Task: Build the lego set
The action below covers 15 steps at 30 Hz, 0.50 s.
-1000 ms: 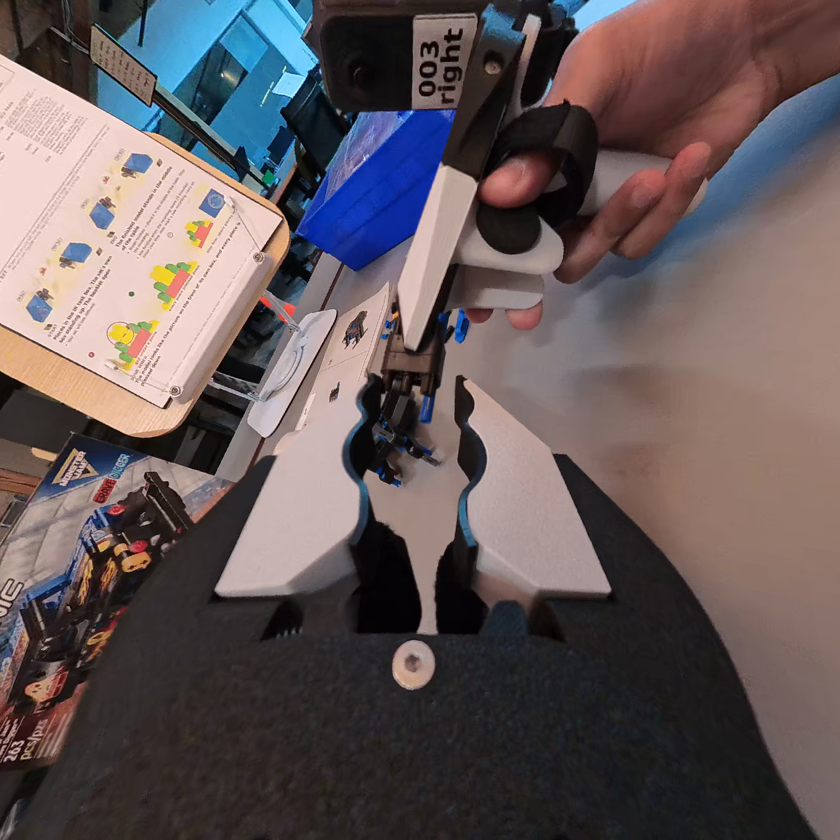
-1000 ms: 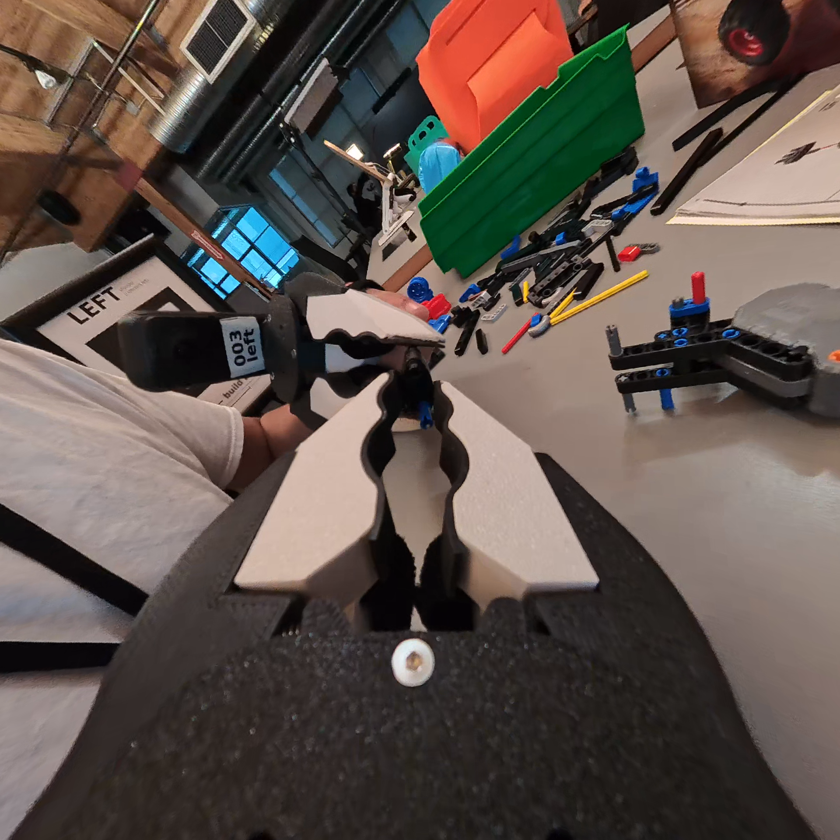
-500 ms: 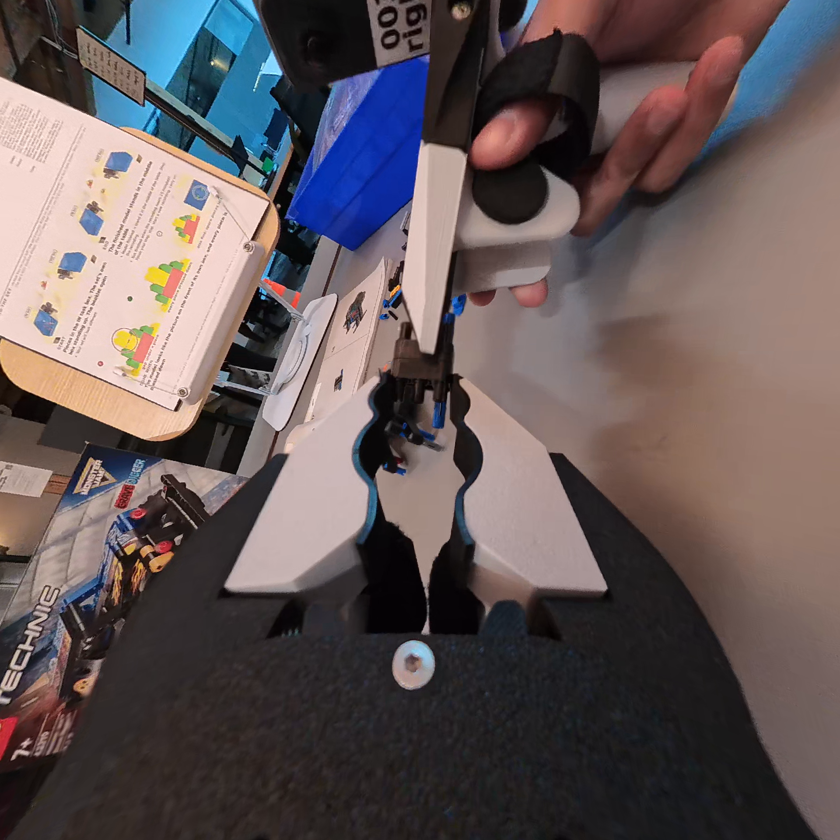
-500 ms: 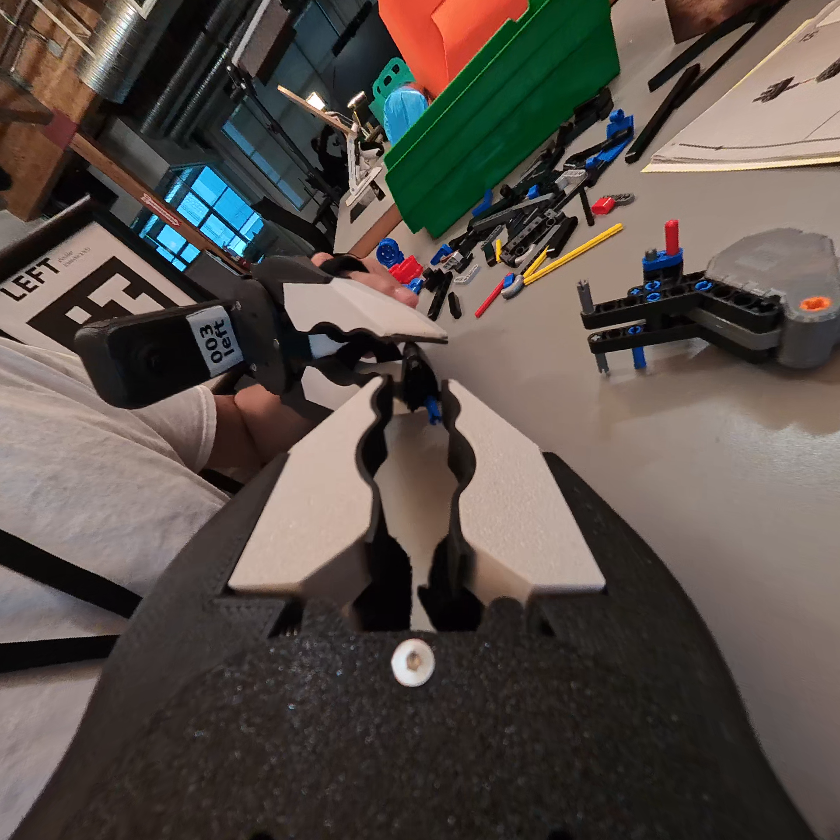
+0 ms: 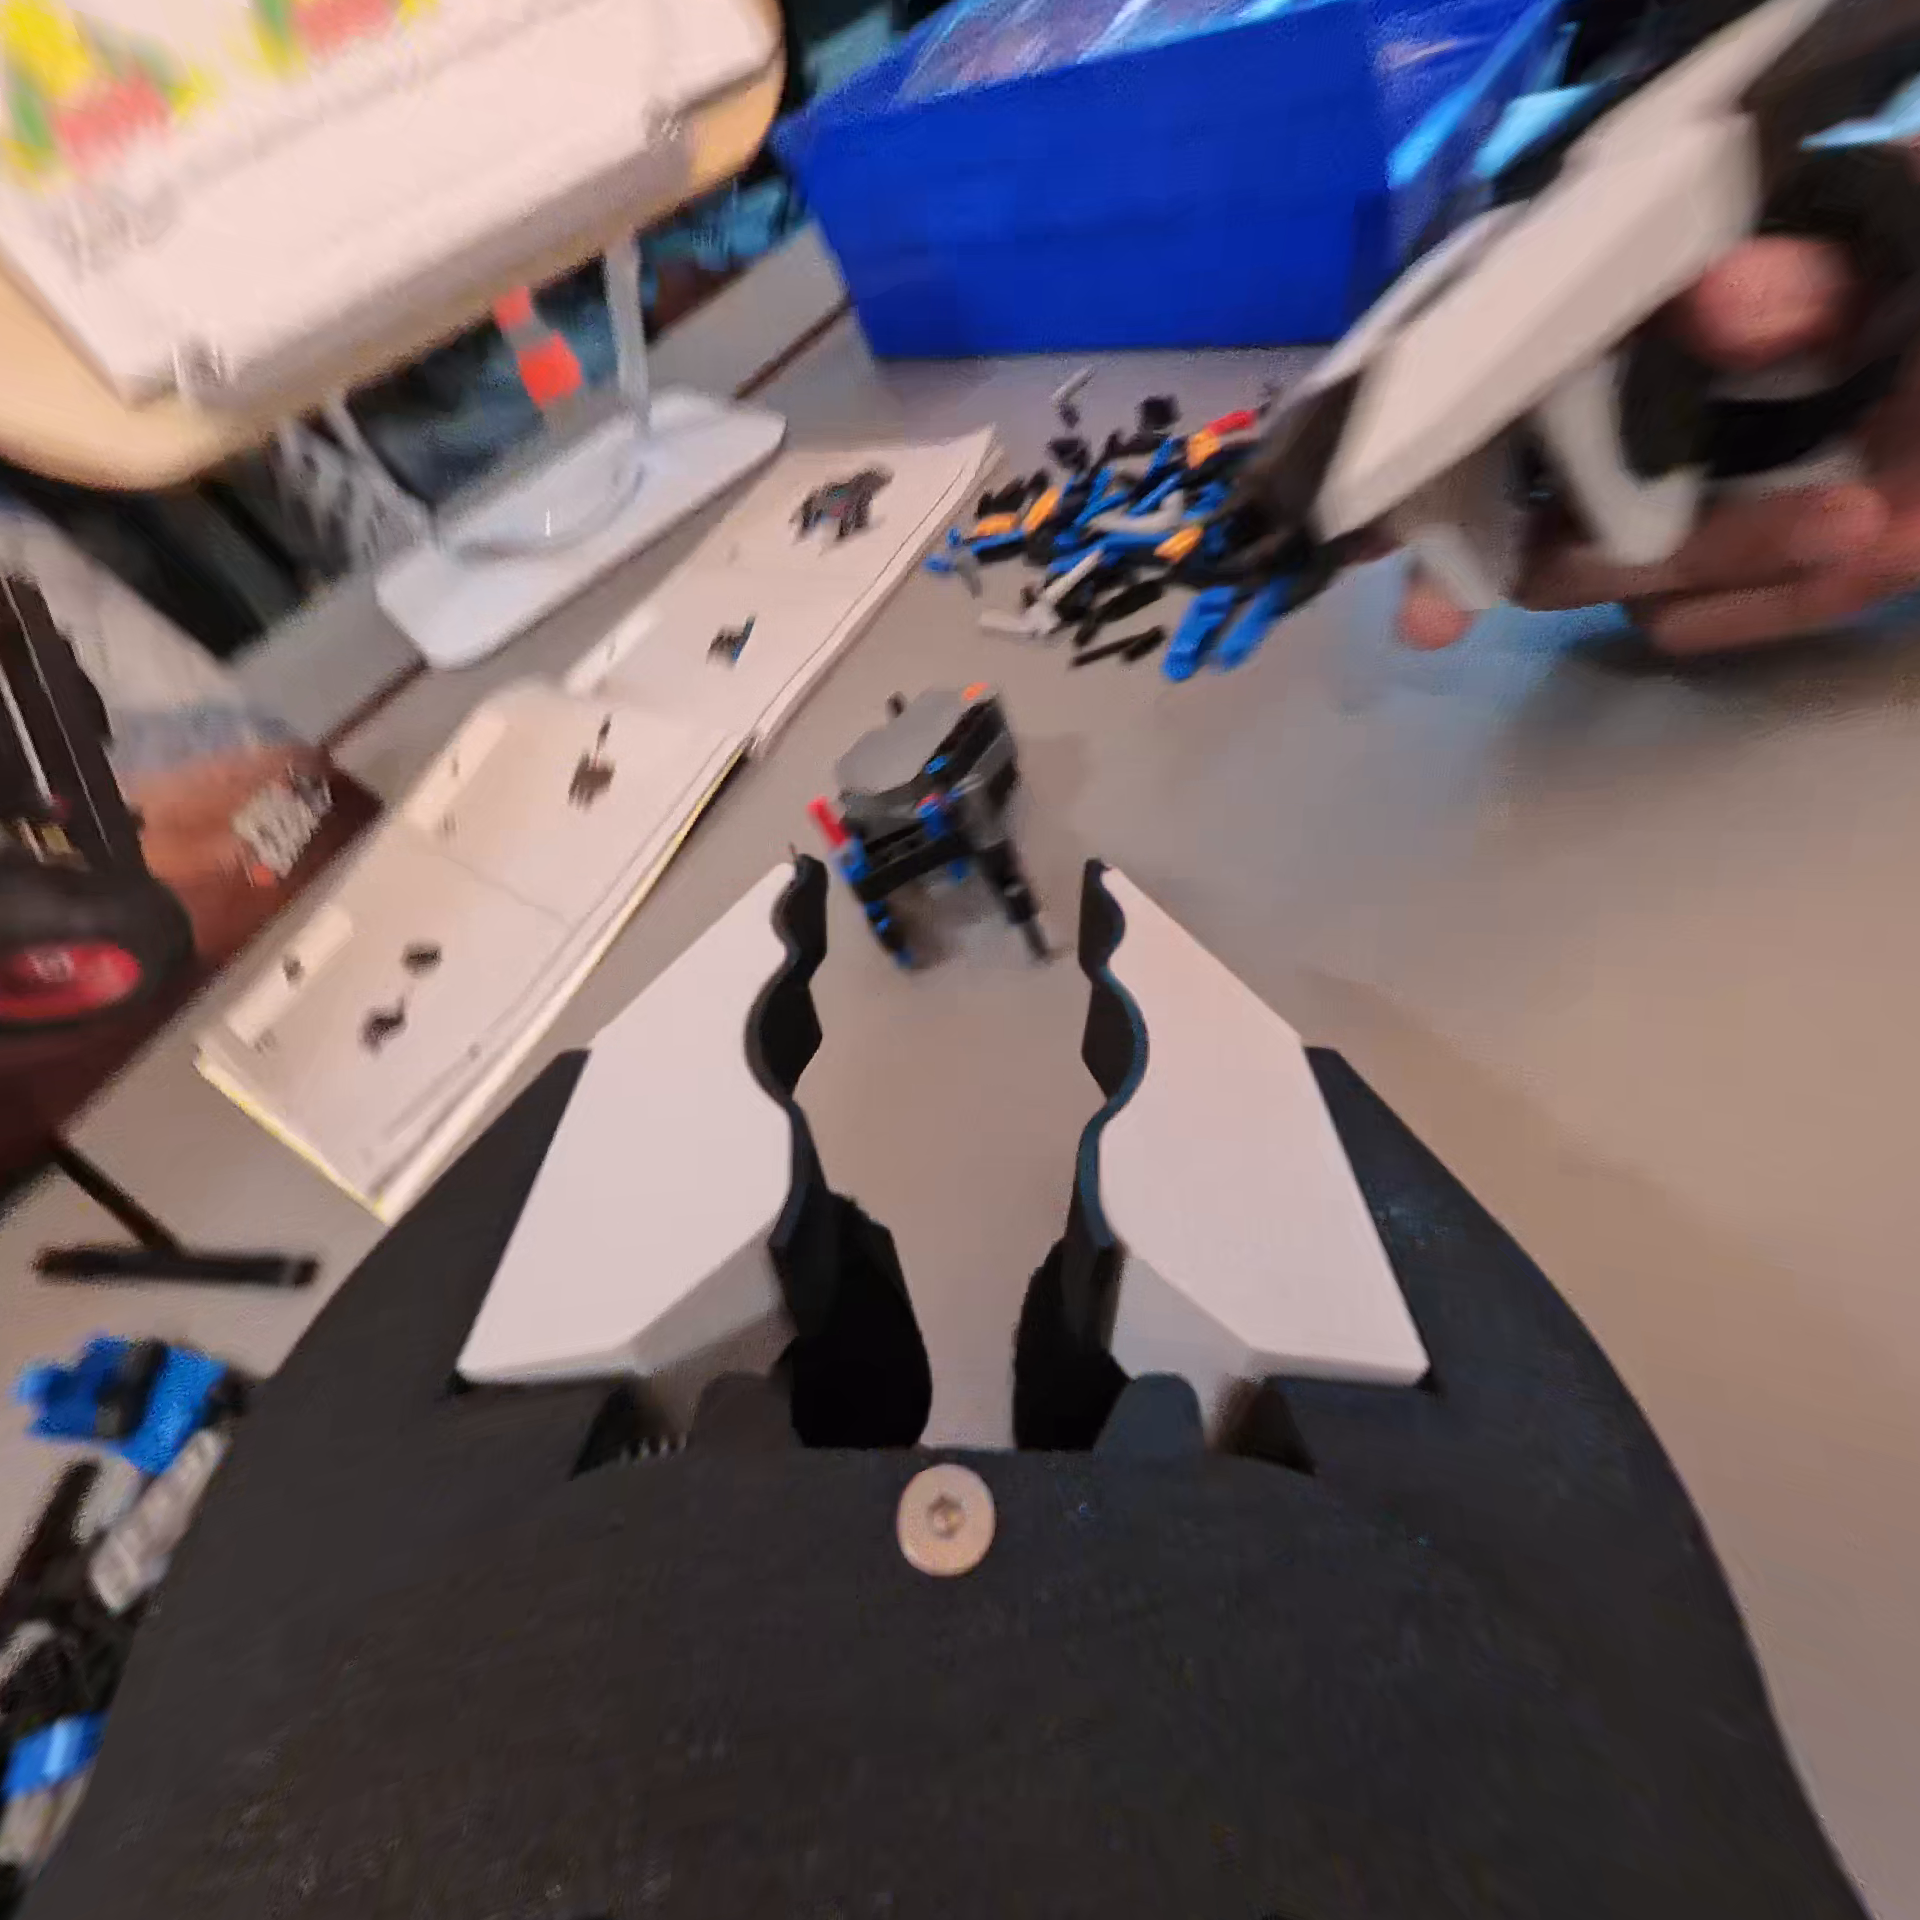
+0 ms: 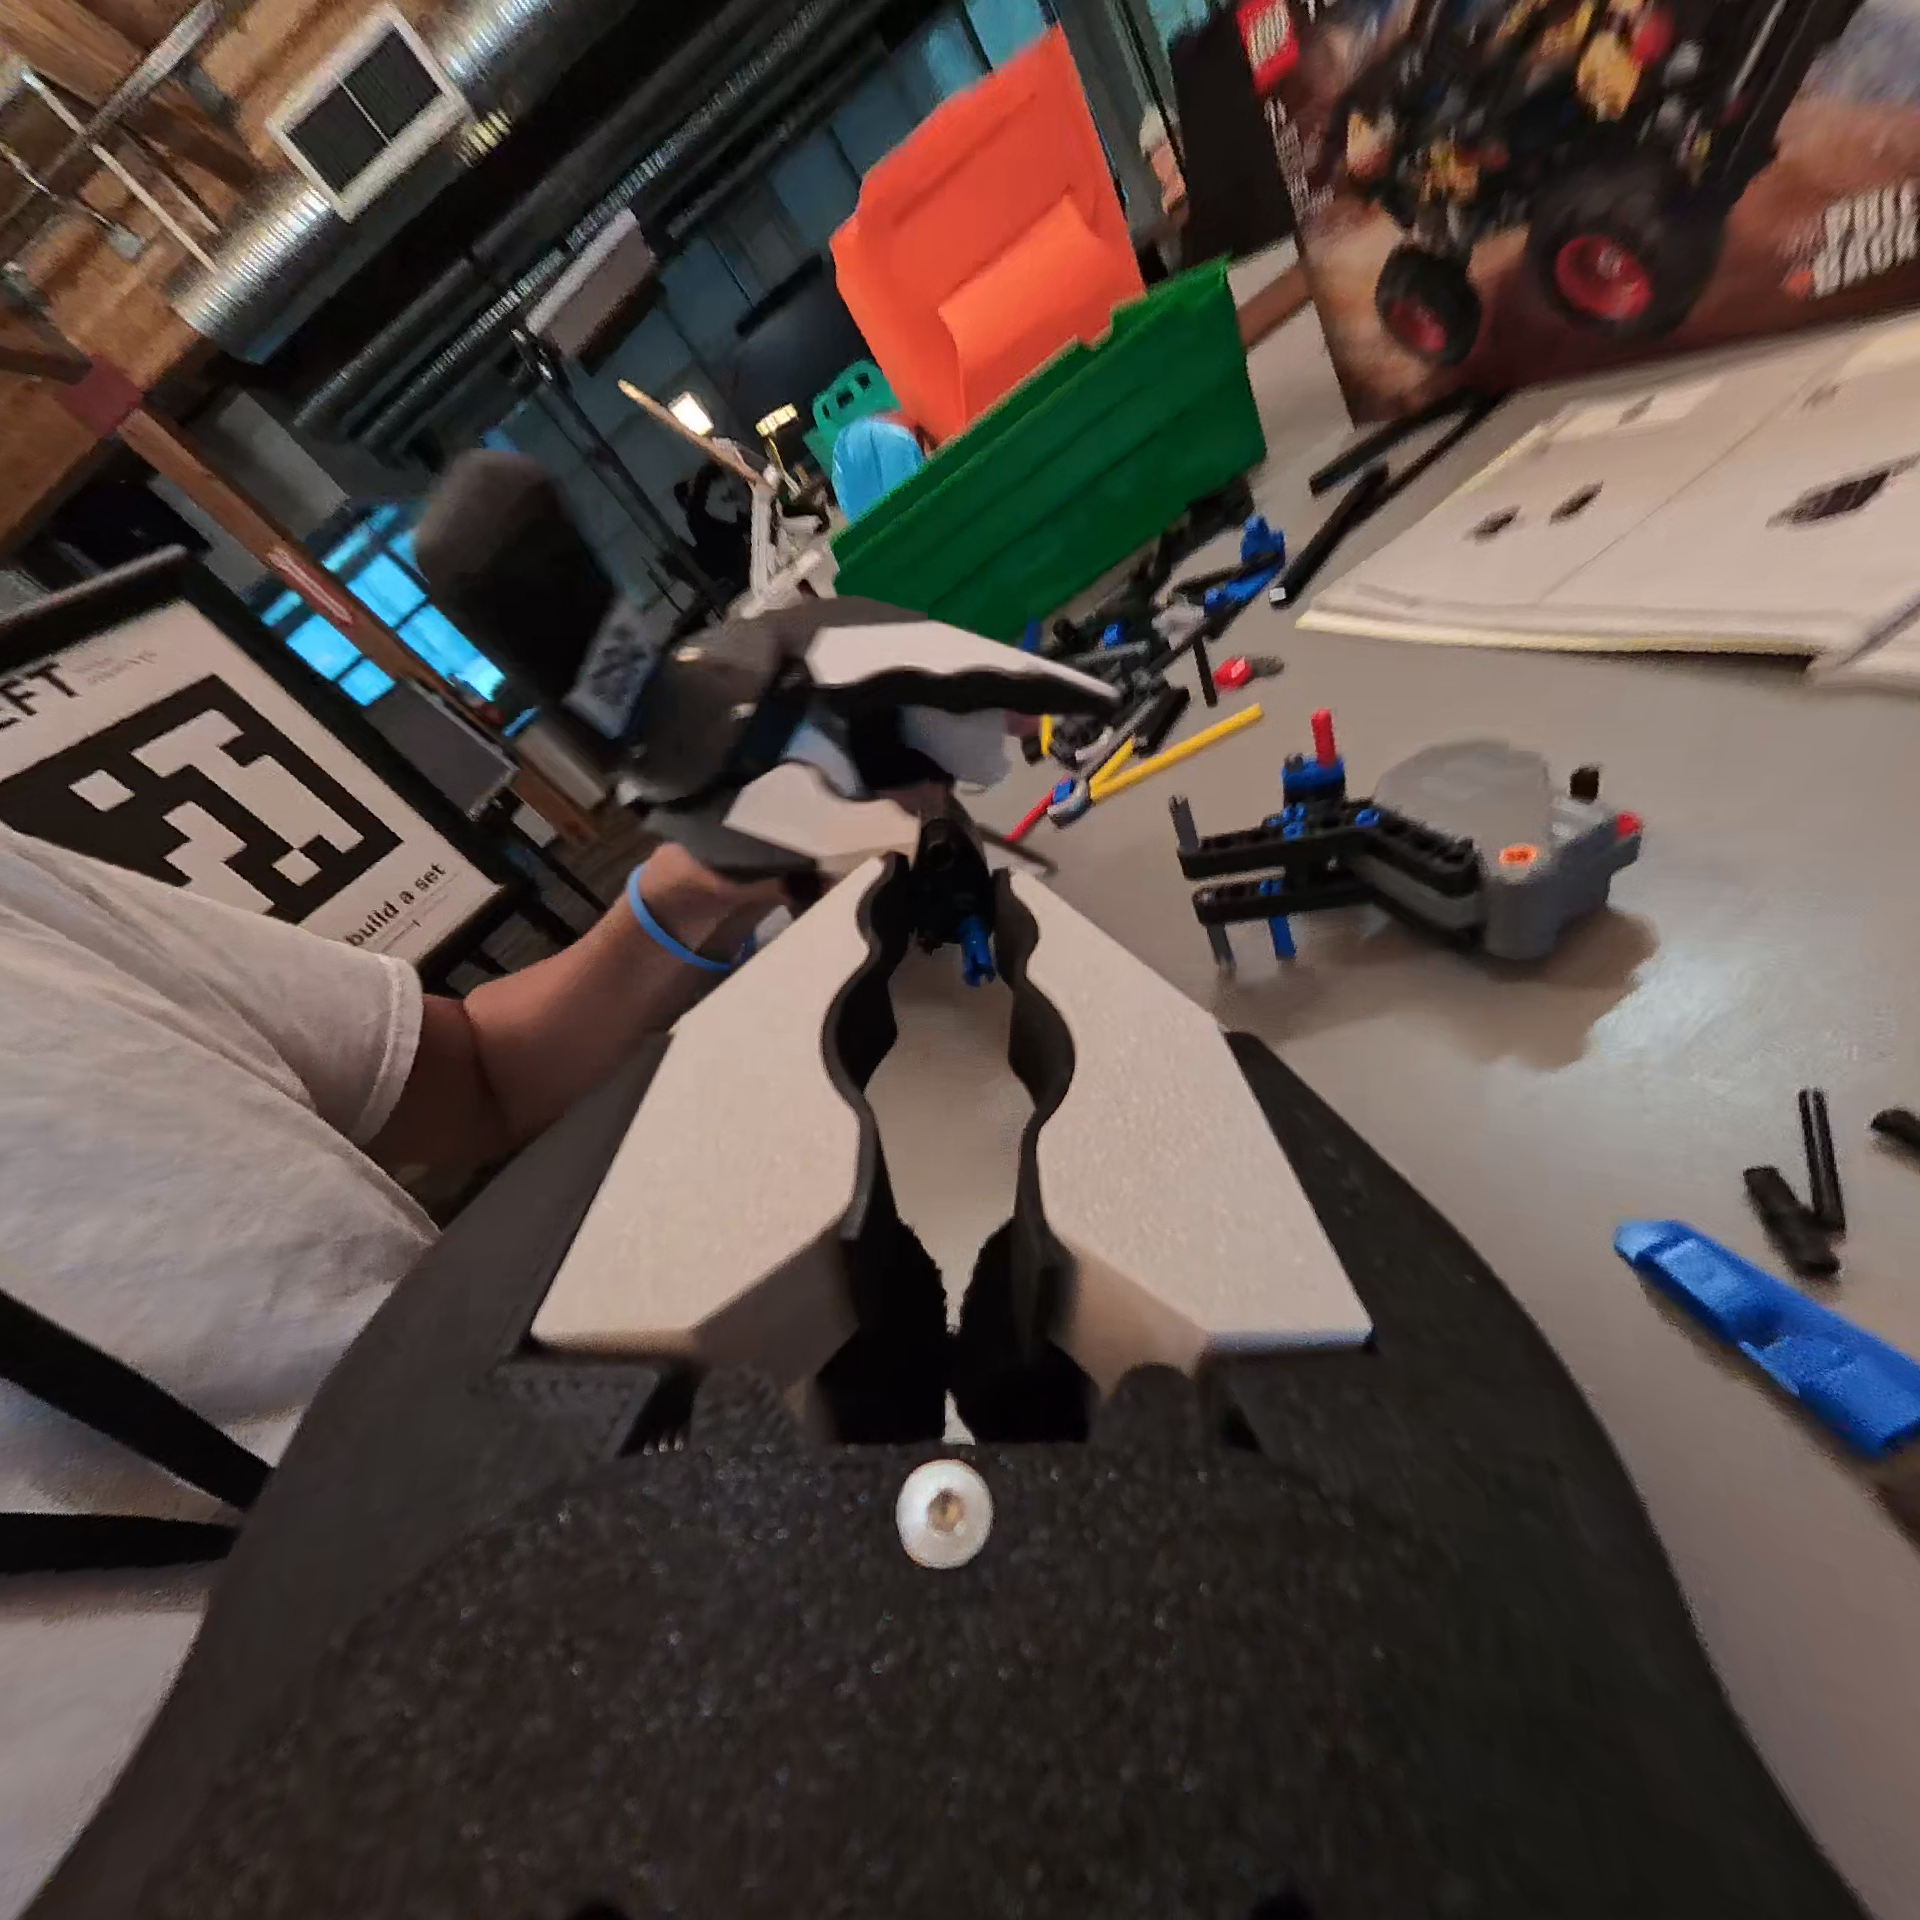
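My left gripper (image 5: pixel 945 883) is open and empty above the grey table (image 5: pixel 1455 1039). Just ahead of it stands a partly built lego assembly (image 5: pixel 925 821), a grey block with black beams and blue pins. My right gripper (image 6: pixel 943 883) is shut on a small black lego piece with a blue pin (image 6: pixel 951 914) and holds it above the table. The assembly (image 6: pixel 1403 862) sits to its right. One finger of the left gripper (image 6: pixel 935 665) shows just beyond the held piece. The blurred right gripper finger (image 5: pixel 1507 343) is at the upper right of the left wrist view.
A pile of loose parts (image 5: pixel 1122 551) lies before a blue bin (image 5: pixel 1091 177). Open instruction booklets (image 5: pixel 582 852) lie to the left, by a sheet stand (image 5: pixel 582 520). A green bin (image 6: pixel 1060 499), the set's box (image 6: pixel 1610 187), a blue tool (image 6: pixel 1766 1340) and black pins (image 6: pixel 1808 1184) are also there. The grippers' ends are close to 8 centimeters from one another.
My left gripper has let go of the small piece, opened wider and swung away to face the assembly on the table. My right gripper still holds the piece.
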Motion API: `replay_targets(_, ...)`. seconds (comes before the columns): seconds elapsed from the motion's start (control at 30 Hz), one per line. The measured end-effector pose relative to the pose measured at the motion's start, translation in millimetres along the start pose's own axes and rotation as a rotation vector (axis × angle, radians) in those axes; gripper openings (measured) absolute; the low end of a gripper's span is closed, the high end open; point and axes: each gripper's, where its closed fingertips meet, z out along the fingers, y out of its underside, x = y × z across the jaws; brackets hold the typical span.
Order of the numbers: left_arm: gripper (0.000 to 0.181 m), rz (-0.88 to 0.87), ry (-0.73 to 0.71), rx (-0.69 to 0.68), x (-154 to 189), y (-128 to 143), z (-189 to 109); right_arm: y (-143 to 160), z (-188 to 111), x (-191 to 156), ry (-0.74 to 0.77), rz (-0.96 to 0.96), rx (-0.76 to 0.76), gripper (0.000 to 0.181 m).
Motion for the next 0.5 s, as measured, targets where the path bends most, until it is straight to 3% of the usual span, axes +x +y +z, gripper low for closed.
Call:
replay_targets(0.17, 0.035, -0.203, 0.040, -0.210, -30.3, 32.7, 24.8, -11.1, -3.4, -13.7, -0.057, -0.038, 0.072, 0.015)
replay_targets(0.23, 0.035, -0.209, 0.113, -0.233, -24.0, 32.7, 32.1, -10.0, -3.9, -17.9, -0.077, -0.033, 0.076, 0.015)
replay_targets(0.5, 0.035, -0.146, 0.135, -0.333, -21.2, 48.1, 51.7, -9.2, -7.2, -22.3, -0.115, 0.008, 0.087, 0.015)
